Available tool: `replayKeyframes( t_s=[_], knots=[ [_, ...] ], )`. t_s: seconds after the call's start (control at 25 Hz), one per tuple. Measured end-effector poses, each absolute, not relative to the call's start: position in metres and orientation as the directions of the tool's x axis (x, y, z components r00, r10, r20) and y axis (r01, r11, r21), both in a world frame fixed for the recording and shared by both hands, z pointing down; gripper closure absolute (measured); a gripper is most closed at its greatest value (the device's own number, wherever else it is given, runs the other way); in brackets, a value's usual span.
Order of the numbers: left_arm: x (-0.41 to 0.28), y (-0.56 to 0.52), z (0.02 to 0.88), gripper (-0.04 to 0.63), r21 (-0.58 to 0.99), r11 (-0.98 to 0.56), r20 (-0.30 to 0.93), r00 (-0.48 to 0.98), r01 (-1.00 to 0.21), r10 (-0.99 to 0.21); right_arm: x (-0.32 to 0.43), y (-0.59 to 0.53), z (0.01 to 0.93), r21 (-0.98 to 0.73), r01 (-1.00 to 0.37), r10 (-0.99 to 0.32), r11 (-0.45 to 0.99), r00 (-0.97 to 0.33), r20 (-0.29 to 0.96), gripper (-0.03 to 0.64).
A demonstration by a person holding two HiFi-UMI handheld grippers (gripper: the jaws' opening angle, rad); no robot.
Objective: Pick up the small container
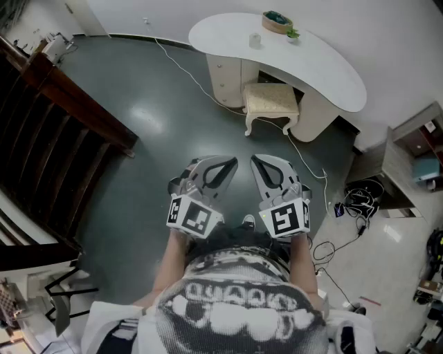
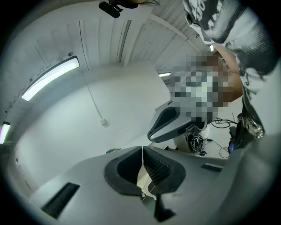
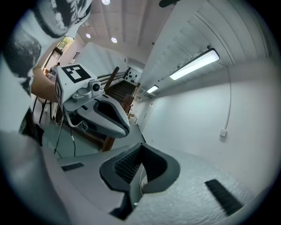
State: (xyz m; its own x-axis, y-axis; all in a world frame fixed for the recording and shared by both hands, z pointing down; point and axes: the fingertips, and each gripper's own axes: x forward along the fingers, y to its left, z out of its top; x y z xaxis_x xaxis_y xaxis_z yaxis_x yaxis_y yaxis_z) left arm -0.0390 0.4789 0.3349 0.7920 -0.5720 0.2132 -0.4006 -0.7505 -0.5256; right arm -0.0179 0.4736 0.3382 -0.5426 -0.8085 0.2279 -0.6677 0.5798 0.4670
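A small white container [image 1: 255, 40] stands on the curved white desk [image 1: 332, 69] far ahead, apart from both grippers. I hold my left gripper [image 1: 223, 166] and right gripper [image 1: 264, 166] side by side close to my body, over the dark floor and tilted upward. In the left gripper view the left gripper [image 2: 142, 154] has its jaws pressed together with nothing between them. The right gripper [image 3: 141, 165] is shut and empty too. Both gripper views look at the white wall and ceiling, and each shows the other gripper beside it.
A bowl [image 1: 277, 21] and a small plant [image 1: 292, 33] stand on the desk beside the container. A cushioned stool [image 1: 271, 100] is tucked under the desk. A dark wooden railing [image 1: 62, 97] runs along the left. Cables [image 1: 346, 207] lie on the floor at the right.
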Motion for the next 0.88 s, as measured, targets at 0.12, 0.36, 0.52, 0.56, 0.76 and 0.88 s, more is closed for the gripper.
replayKeyframes(
  t_s=[0.12, 0.36, 0.52, 0.56, 0.76, 0.88],
  knots=[
    [-0.031, 0.482, 0.337, 0.586, -0.519, -0.753, 0.216, 0.791, -0.403, -0.573, -0.011, 0.477, 0.341, 0.432, -0.685, -0.804, 0.587, -0.554, 0.215, 0.620],
    [-0.016, 0.487, 0.344, 0.586, -0.514, -0.749, 0.235, 0.771, -0.419, -0.592, 0.007, 0.481, 0.351, 0.373, -0.698, -0.789, 0.611, -0.577, 0.210, 0.615],
    [-0.014, 0.491, 0.344, 0.586, -0.511, -0.733, 0.235, 0.747, -0.450, -0.622, 0.016, 0.484, 0.353, 0.340, -0.703, -0.779, 0.625, -0.593, 0.204, 0.615],
    [-0.014, 0.492, 0.343, 0.586, -0.509, -0.728, 0.231, 0.741, -0.460, -0.630, 0.018, 0.485, 0.354, 0.331, -0.702, -0.774, 0.630, -0.599, 0.203, 0.615],
    [-0.010, 0.499, 0.345, 0.586, -0.488, -0.715, 0.221, 0.721, -0.501, -0.656, 0.023, 0.489, 0.361, 0.322, -0.682, -0.752, 0.657, -0.626, 0.207, 0.615],
    [-0.009, 0.500, 0.350, 0.586, -0.473, -0.719, 0.229, 0.718, -0.509, -0.658, 0.019, 0.489, 0.366, 0.314, -0.668, -0.736, 0.674, -0.641, 0.217, 0.615]
  ],
)
